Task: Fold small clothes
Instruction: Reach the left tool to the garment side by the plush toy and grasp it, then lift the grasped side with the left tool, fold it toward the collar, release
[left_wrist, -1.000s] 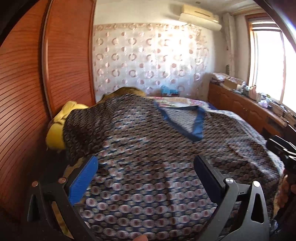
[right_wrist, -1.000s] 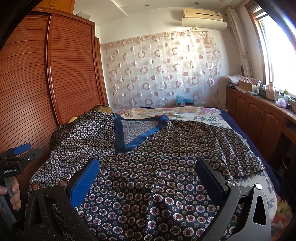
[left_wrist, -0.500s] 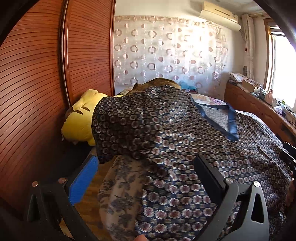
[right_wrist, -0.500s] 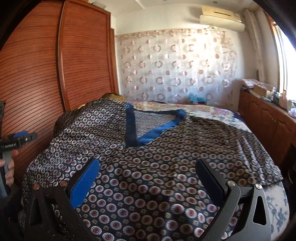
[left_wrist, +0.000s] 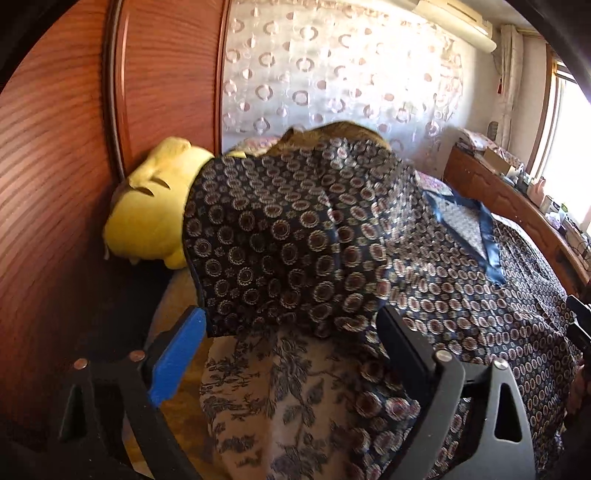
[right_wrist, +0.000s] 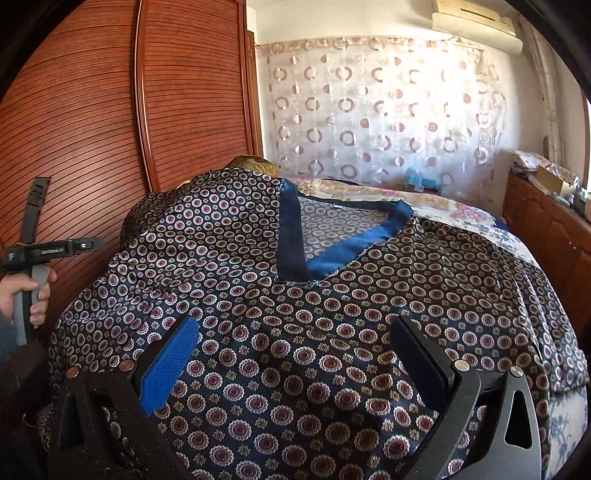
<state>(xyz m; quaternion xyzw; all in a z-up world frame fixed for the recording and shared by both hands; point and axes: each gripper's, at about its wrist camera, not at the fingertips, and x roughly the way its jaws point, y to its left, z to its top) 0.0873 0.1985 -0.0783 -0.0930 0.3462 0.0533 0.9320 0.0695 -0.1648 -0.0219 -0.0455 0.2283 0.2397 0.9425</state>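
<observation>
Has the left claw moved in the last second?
Yes. The left claw has swung left toward the wooden wardrobe: the yellow pillow sits nearer mid-frame, and the shirt's sleeve edge is between its open fingers.

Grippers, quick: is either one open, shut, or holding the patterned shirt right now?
Left gripper: open, holding nothing; the patterned shirt sleeve lies ahead of it.
Right gripper: open, above the shirt, holding nothing.

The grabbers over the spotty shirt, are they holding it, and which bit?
No. The left gripper and right gripper are both open above the patterned shirt, and nothing is between their fingers.
</observation>
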